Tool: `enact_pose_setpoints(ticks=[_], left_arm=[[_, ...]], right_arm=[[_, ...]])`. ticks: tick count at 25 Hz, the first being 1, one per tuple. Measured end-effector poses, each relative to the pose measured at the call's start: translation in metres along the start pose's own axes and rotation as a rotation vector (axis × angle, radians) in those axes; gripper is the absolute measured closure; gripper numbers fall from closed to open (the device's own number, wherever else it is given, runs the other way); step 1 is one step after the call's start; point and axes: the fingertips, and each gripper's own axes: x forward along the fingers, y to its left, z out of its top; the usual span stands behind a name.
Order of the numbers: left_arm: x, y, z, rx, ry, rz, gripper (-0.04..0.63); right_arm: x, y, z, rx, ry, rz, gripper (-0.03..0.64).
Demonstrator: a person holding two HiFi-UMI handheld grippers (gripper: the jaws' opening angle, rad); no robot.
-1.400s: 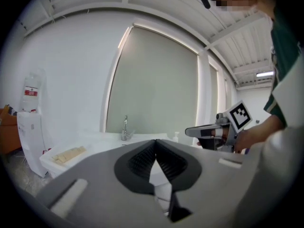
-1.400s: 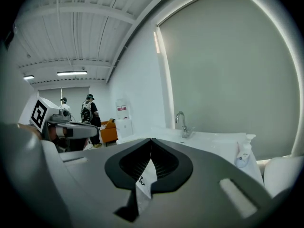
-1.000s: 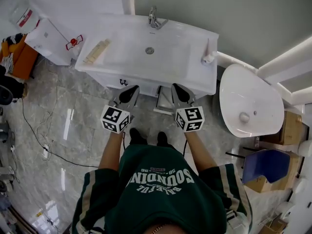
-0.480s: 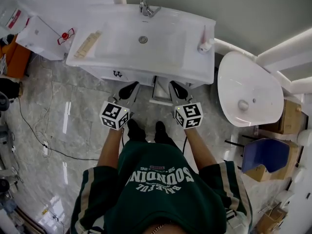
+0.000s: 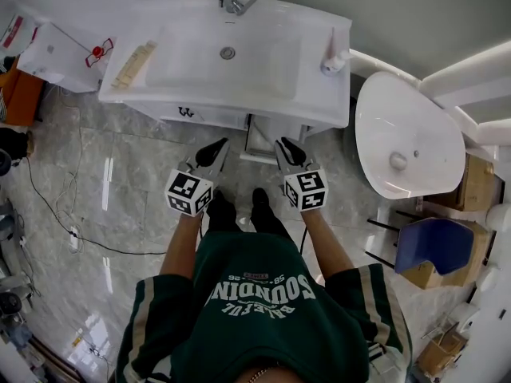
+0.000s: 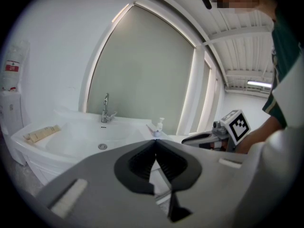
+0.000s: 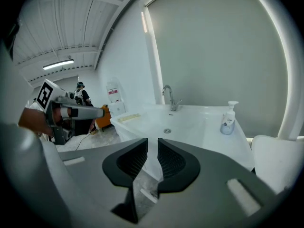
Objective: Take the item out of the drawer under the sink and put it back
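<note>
The white vanity sink (image 5: 319, 94) stands ahead of me, with its drawer front (image 5: 209, 116) below the rim and a small dark handle (image 5: 185, 112) on it. The drawer looks closed and no item from it shows. My left gripper (image 5: 219, 144) (image 6: 155, 144) is held in front of the vanity, jaws shut and empty. Beside it, my right gripper (image 5: 283, 144) (image 7: 152, 144) points at the same cabinet. Its jaws are opening, a narrow gap shows, and nothing is between them. Neither gripper touches the vanity.
A faucet (image 5: 231, 2), a soap dispenser (image 5: 329, 62) and a wooden piece (image 5: 132, 65) sit on the sink. A toilet (image 5: 399, 146) stands at the right, a white box (image 5: 56, 54) at the left. A cable (image 5: 80, 238) runs over the marble floor and a blue chair (image 5: 431, 254) stands at the lower right.
Both grippers have drawn back a little from the vanity front, still side by side. The sink has slid up in the head view.
</note>
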Motion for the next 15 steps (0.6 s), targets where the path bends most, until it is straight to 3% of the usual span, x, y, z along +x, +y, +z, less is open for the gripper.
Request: enact_pose_setpoints(ticks=[15], left_arm=[[-0.006, 0.016, -0.045, -0.055, 0.041, 0.067, 0.545]], right_arm=[[0.097, -0.017, -0.136, -0.164, 0.377, 0.112, 0.508]])
